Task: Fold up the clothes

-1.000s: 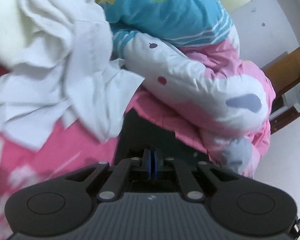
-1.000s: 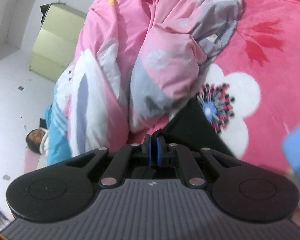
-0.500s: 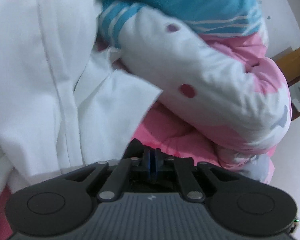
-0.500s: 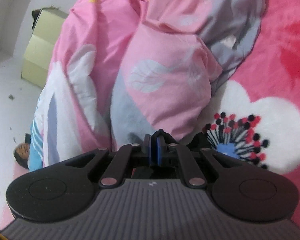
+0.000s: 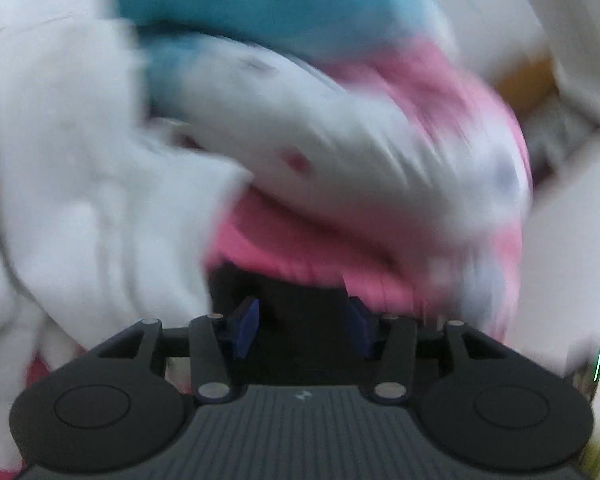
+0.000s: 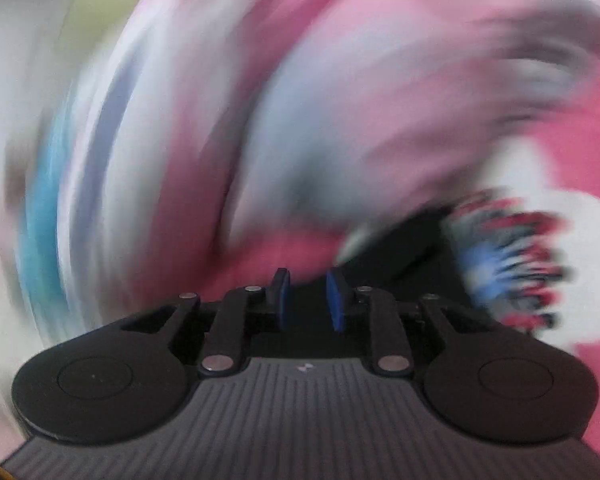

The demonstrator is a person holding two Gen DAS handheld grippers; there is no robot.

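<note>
Black garment [image 5: 300, 292]: dark cloth patch right in front of the left gripper [image 5: 303, 326], low centre of the left wrist view, lying on the pink bedding [image 5: 284, 240]. Only a small part shows and it's motion-blurred, so its long axis and which way it points can't be read. In the right wrist view the same dark cloth [image 6: 404, 248] runs as a band from the right gripper [image 6: 309, 300] up and to the right, toward the white flower print [image 6: 540, 248] on the pink blanket.

Left gripper: jaws spread, just been opening, blue pads [image 5: 246, 326] well apart. The black cloth sits beyond the tips; whether any is between the pads can't be told.

Right gripper: jaws parted by a narrow gap, also just been opening. Dark cloth behind the gap, pads not pressing on it.

White garment [image 5: 80, 200]: crumpled heap filling the left side of the left wrist view, next to the black cloth and overlapping the pink bedding.

Behind both: rolled quilt [image 5: 340, 160], white with dots and pink, lying diagonally from upper left to lower right; a blue fabric mass [image 5: 284, 16] above it. Right view shows the quilt [image 6: 260, 120] as a pink/grey/white smear.

No legible writing or labels; only a small pale mark on each gripper body, unreadable.
</note>
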